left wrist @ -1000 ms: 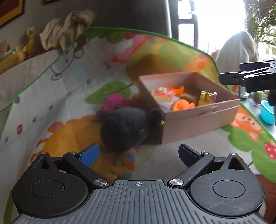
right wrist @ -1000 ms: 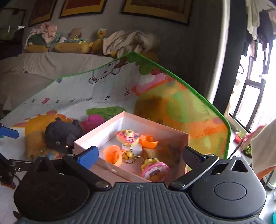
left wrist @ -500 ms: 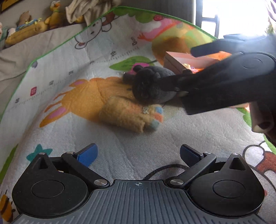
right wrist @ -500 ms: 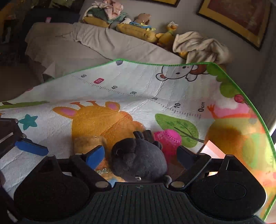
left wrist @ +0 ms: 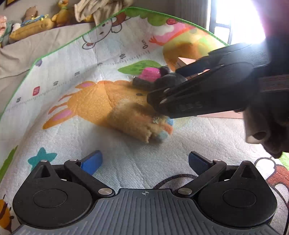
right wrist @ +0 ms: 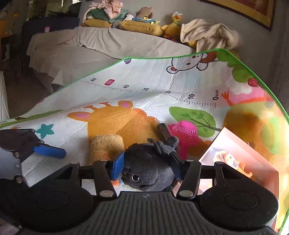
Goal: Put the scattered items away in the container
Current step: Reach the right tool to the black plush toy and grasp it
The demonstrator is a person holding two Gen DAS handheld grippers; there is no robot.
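Daylight w/ window [left wrist: 236,23] glare top right; fisheye bending at edges.

Home, looks like a living room or kid's play corner. Children's play mat [right wrist: 144,94] on the floor, cartoon animals and a height ruler printed on it. Behind it a sofa under a grey cover [right wrist: 101,47], with plush toys [right wrist: 144,18] and a crumpled blanket [right wrist: 209,34] along its back. Framed picture [right wrist: 252,10] on the wall, bright window [left wrist: 234,21] at the side.
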